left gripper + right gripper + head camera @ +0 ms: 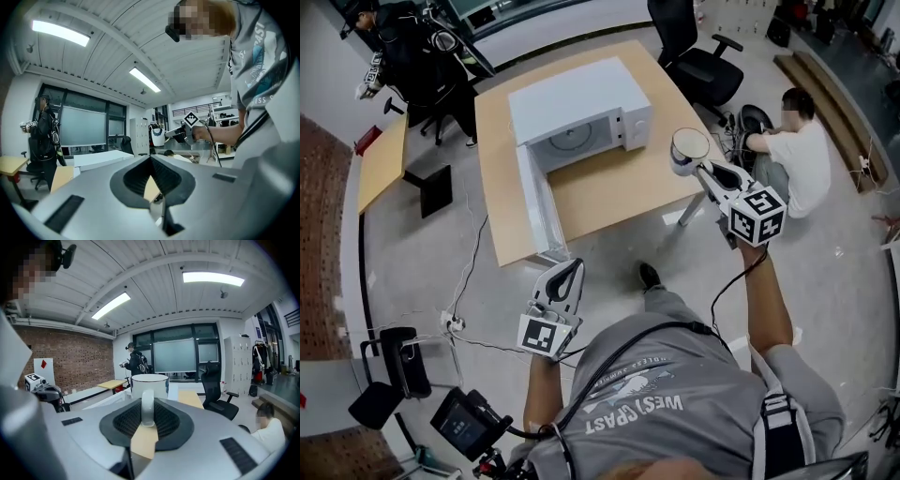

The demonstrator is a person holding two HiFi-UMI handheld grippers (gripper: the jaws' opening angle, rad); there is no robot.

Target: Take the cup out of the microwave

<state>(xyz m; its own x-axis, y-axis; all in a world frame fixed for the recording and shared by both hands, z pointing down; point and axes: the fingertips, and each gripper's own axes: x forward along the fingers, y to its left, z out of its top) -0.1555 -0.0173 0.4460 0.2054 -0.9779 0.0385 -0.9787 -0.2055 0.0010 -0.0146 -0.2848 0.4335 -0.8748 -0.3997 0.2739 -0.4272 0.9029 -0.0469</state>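
Lowest in the head view, the left gripper (575,265) hangs over bare floor just short of the table's near edge. Its jaws are pinched together at the tips with nothing between them. A shoe (649,275) stands on the floor just right of it, and a cable (469,272) trails down the floor on the left. The floor between the person and the table (609,197) is otherwise open.

At centre right, the right gripper (698,167) has its jaws narrowed on the handle of the cup (689,150). The cup is upright and out of the microwave. It is held over the table's right-hand near corner, close to the right edge. The right gripper view shows the handle pinched between the pads, with the cup's body just beyond the tips.

The microwave (581,108) sits at upper centre, towards the table's far side. Its door (539,202) is swung out towards the bottom of the frame, with its end reaching the near edge. The turntable (572,141) shows in the open cavity. A strip of bare tabletop lies between the door and the cup.

To the right, a crouching person (797,159) and a chair (698,61) stand near the table's right edge, so room there is tight. At far upper left, well apart, another person (412,56) stands by a small desk (382,159).
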